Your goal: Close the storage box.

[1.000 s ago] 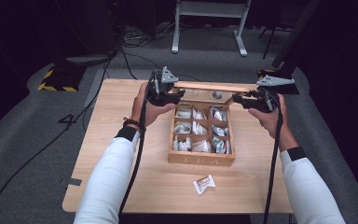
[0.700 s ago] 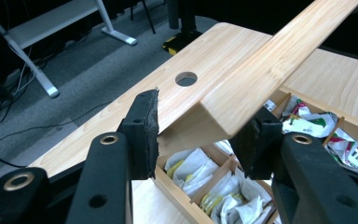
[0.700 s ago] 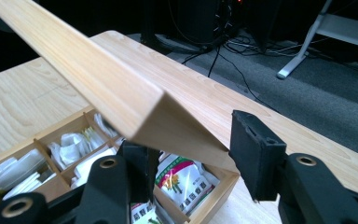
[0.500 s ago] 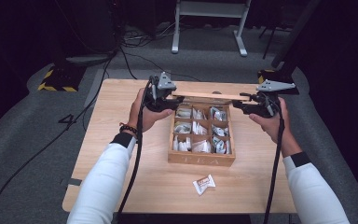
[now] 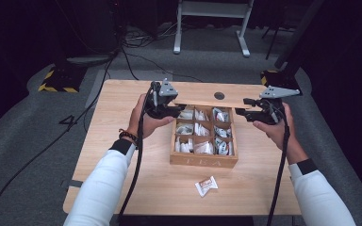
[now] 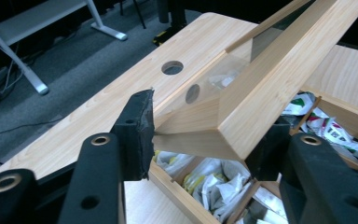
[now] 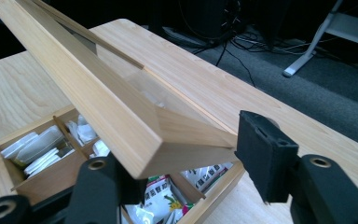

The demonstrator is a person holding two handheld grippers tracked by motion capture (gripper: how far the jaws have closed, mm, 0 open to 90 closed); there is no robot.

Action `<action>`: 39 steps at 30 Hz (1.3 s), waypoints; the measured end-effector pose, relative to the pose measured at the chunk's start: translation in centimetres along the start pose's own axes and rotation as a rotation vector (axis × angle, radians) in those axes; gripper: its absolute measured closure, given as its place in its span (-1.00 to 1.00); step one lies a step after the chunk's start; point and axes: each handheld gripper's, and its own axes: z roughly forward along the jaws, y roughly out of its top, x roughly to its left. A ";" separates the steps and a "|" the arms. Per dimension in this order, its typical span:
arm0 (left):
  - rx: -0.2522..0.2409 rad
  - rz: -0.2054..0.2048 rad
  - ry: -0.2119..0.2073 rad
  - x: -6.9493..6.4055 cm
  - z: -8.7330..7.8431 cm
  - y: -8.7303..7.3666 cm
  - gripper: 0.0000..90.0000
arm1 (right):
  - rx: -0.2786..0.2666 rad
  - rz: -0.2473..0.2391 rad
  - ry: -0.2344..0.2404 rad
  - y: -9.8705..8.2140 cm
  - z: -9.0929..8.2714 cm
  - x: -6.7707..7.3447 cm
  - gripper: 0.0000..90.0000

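A wooden box (image 5: pixel 202 162) with several compartments of tea bags (image 5: pixel 195 129) stands mid-table. Its windowed lid (image 5: pixel 207 102) is tilted up over the far side. My left gripper (image 5: pixel 172 107) holds the lid's left corner, and in the left gripper view the lid (image 6: pixel 270 79) sits between the jaws of that gripper (image 6: pixel 205 144), touching the pad (image 6: pixel 137 135). My right gripper (image 5: pixel 242 107) holds the right corner; the lid (image 7: pixel 84 88) lies between its jaws (image 7: pixel 182 163). Both pairs of jaws have just been opening slightly, with the lid still between them.
A loose tea sachet (image 5: pixel 206 185) lies on the table (image 5: pixel 122 127) in front of the box. A round cable hole (image 5: pixel 219 95) is in the tabletop behind the lid. Dark floor with cables and a stand's white legs (image 5: pixel 212 28) lies beyond.
The right gripper has shifted slightly at the lid's right corner. The lid stays raised and the left hand has kept still.
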 end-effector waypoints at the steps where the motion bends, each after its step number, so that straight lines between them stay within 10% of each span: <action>1: 0.001 -0.004 -0.006 -0.1 -0.1 0.0 0.08 | -0.001 0.002 0.002 -0.1 -0.1 0.0 0.02; 39: 0.017 0.018 -0.092 -3.3 -0.3 -4.1 -0.52 | 0.045 -0.053 0.066 -5.1 -0.9 2.4 -0.15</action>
